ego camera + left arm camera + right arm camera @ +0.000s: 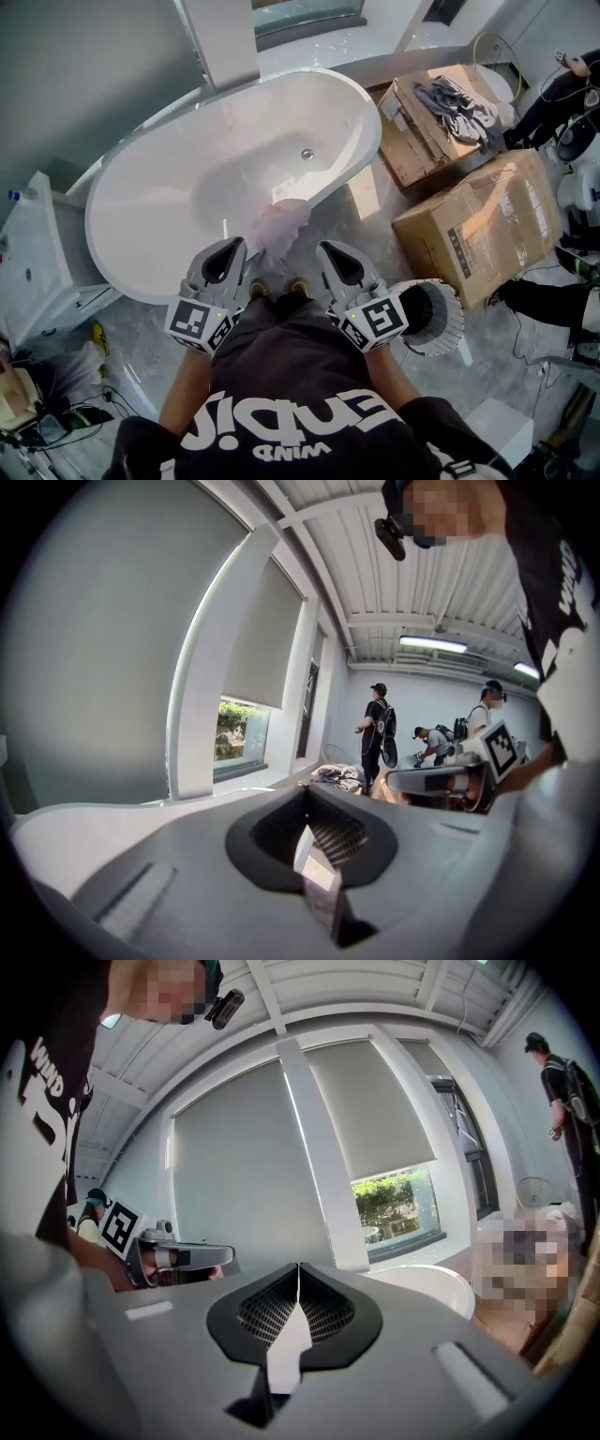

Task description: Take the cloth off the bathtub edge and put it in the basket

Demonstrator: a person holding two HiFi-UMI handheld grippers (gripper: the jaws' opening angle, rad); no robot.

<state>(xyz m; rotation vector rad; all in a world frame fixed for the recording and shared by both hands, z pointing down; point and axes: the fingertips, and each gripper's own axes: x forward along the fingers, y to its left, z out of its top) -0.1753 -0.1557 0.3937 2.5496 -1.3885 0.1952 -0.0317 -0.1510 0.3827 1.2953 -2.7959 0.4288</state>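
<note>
Closest in, just short of the bathtub's near rim, the left gripper [230, 247] and the right gripper [334, 249] are held side by side, both pointing at the tub. Each has its jaws together with nothing between them; the ribbed black pads meet along a thin seam in each gripper's own view. The bathtub [187, 187] is a smooth, glossy white oval with a rounded lip, hard and probably slick. The cloth [281, 225] is draped over that near rim, right between the two grippers. It is pale pink, crumpled and thin, hanging partly into the basin and partly down the outer wall. It looks light and limp, so it should lift with little effort and will sag and trail once raised. The bunched fold sitting on top of the rim seems the best place to pinch, since the fabric stands clear of the hard lip there. The basket [450, 323] stands on the marbled floor to the right of the tub's near end, beside the right gripper. It is round, white and ribbed, with an open dark mouth. Further right of the tub are two cardboard boxes [478, 230], and the far one carries a heap of grey clothes [459, 105].
</note>
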